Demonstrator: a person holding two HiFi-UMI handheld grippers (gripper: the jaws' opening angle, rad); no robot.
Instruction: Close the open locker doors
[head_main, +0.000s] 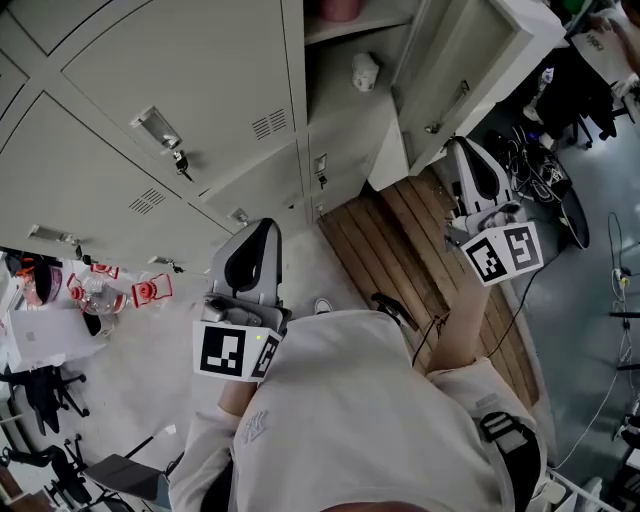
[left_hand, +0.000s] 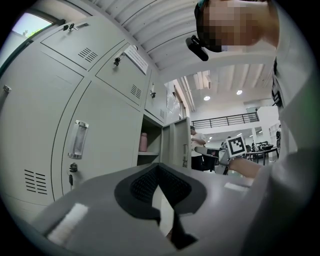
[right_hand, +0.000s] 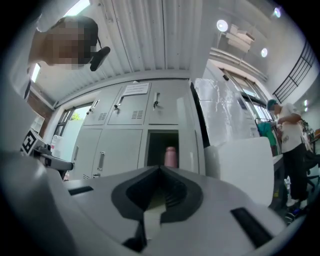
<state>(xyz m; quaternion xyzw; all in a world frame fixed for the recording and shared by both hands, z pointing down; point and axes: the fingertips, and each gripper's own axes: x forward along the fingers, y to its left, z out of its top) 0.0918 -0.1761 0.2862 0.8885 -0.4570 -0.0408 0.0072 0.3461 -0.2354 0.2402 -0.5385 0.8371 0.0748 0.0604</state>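
Currently open: locker door (head_main: 470, 60), long axis upright, swung well out from the grey locker bank (head_main: 180, 90), free edge out toward the room. Behind it, open compartment with pink bottle (right_hand: 171, 156) on a shelf. Underfoot: wooden slat platform (head_main: 400, 250) against the lockers, pale floor alongside. Right gripper (head_main: 462, 148) clenched, empty, just beside the door's lower edge; contact not discernible. Left gripper (head_main: 262, 228) clenched, empty, well apart from the door, facing shut lockers.

legible text: none | paper notice (right_hand: 136, 89) on upper locker door (right_hand: 127, 109): too small to read
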